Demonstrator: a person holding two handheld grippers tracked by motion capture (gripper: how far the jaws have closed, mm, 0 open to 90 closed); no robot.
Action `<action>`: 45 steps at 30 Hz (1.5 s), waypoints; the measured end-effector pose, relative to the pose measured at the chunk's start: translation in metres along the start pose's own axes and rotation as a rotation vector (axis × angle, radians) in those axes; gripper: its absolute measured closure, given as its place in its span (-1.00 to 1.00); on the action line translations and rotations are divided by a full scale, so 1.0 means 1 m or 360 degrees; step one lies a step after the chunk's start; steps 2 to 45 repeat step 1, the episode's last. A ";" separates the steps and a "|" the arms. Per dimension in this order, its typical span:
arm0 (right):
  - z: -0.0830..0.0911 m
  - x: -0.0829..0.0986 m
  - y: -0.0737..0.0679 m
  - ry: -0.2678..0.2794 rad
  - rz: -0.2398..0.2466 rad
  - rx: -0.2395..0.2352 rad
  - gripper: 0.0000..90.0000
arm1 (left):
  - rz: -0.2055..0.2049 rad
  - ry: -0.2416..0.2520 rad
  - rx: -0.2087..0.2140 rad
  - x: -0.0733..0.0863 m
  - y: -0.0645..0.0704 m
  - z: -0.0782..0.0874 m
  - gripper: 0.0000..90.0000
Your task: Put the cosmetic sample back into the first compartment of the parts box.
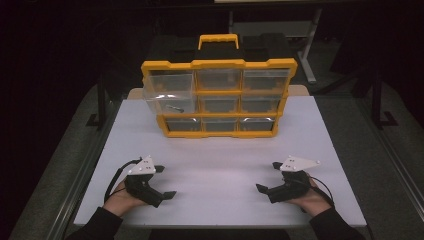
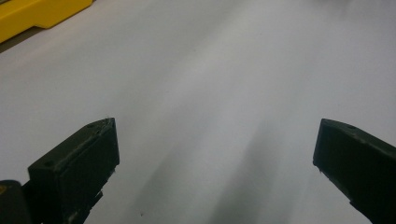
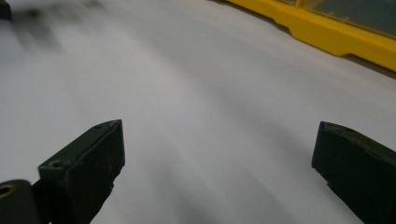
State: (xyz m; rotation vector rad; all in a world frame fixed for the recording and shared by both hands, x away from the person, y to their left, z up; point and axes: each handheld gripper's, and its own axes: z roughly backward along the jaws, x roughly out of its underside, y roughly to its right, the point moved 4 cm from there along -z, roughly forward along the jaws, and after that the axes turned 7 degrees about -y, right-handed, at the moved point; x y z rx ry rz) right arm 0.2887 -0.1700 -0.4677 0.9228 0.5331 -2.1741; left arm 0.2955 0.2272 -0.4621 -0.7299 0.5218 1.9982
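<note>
A yellow organizer case with clear drawers stands upright at the back middle of the white table; its left middle drawer sticks out and holds a small dark item. My left gripper rests near the front left, held by a hand, jaws wide apart with nothing between them. At the front right my right gripper lies the same way, open and empty. The case's yellow base shows at the top right of the right gripper view, and its corner at the top left of the left gripper view.
Bare white tabletop lies between the two grippers and the case. The table's edges drop to grey floor on both sides. A black stand and a desk frame sit behind the case in the dark.
</note>
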 end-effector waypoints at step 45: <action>0.000 0.001 0.000 -0.0008 -0.0003 0.0003 -0.95 | -0.0004 -0.0005 -0.0006 0.000 0.000 0.000 -1.00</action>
